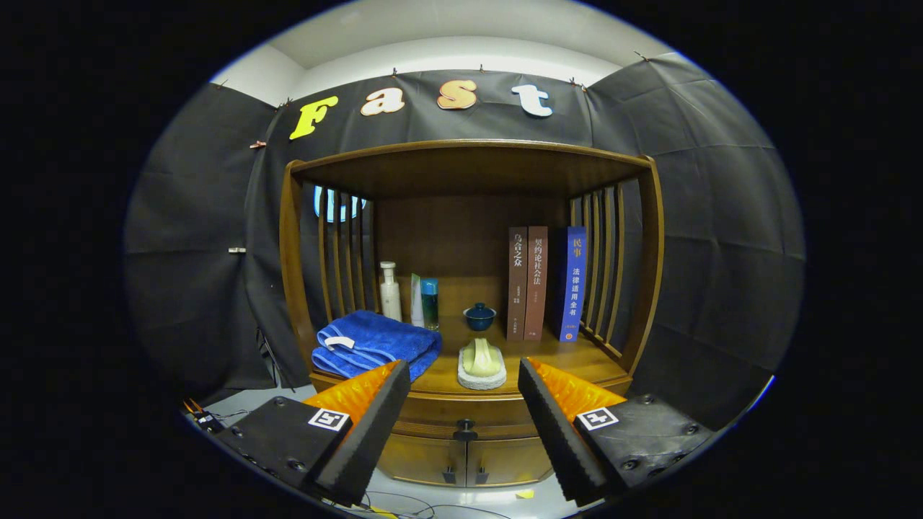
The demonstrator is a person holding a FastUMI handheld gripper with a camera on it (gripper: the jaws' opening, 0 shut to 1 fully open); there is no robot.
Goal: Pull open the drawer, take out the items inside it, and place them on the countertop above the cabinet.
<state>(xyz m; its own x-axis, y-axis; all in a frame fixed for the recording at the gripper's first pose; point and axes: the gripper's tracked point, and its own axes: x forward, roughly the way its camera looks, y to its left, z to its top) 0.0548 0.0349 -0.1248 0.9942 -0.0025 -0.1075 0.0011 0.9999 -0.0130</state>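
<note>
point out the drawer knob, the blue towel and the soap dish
drawer knob (465, 429), gripper view, on its dark round front, between the open claw's fingers
blue towel (375, 346), gripper view, on its folded top
soap dish (482, 378), gripper view, on its pale front rim

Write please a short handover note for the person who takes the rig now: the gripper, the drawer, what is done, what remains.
Gripper: fingers open, holding nothing, pointed at the cabinet front.
Drawer: shut, its knob ahead between the fingers, not touched.
Countertop: already holds a blue towel, bottles, a small blue cup, a soap dish and three books.
Done: nothing yet.
Left: pull the drawer open, take out what lies inside, set it on the countertop. Contents are hidden.
</note>
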